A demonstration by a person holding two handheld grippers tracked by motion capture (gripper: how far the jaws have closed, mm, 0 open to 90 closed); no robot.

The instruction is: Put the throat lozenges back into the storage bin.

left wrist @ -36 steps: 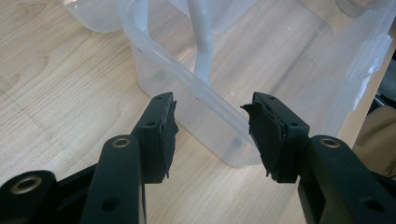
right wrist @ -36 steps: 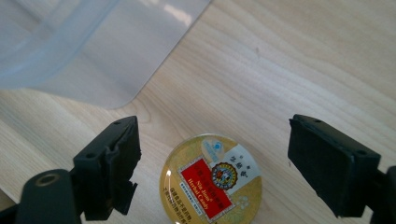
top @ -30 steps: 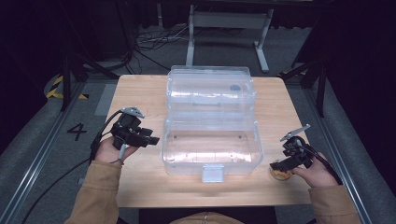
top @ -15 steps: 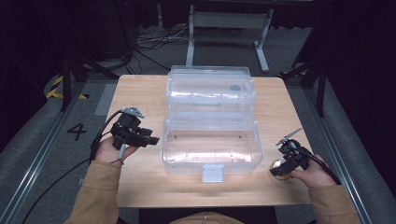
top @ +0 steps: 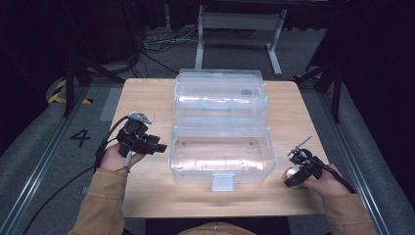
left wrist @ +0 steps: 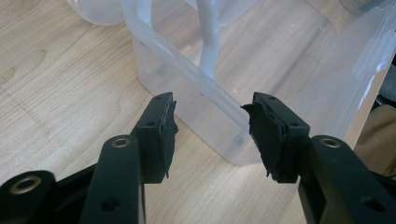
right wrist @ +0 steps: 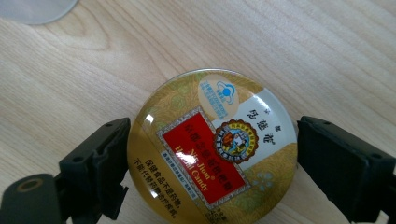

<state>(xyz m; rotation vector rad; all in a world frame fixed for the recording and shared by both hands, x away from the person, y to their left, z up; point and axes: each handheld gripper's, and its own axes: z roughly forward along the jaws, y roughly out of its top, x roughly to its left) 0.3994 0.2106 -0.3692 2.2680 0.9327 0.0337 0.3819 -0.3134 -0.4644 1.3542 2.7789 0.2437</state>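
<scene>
Candy tin (right wrist: 212,144), round, gold with red label, lies flat on table (top: 147,98) at my near right corner, not yet lifted. My right gripper (right wrist: 212,154) over it, jaws straddling tin: left pad at rim, right pad just off; I cannot tell whether grip has closed. My left gripper (top: 157,146) held level beside clear plastic storage box (top: 220,166), jaws wide, nothing between. Box lid (top: 222,93) folded back, interior bare. Remaining, as I judge: grip tin, carry into box.
</scene>
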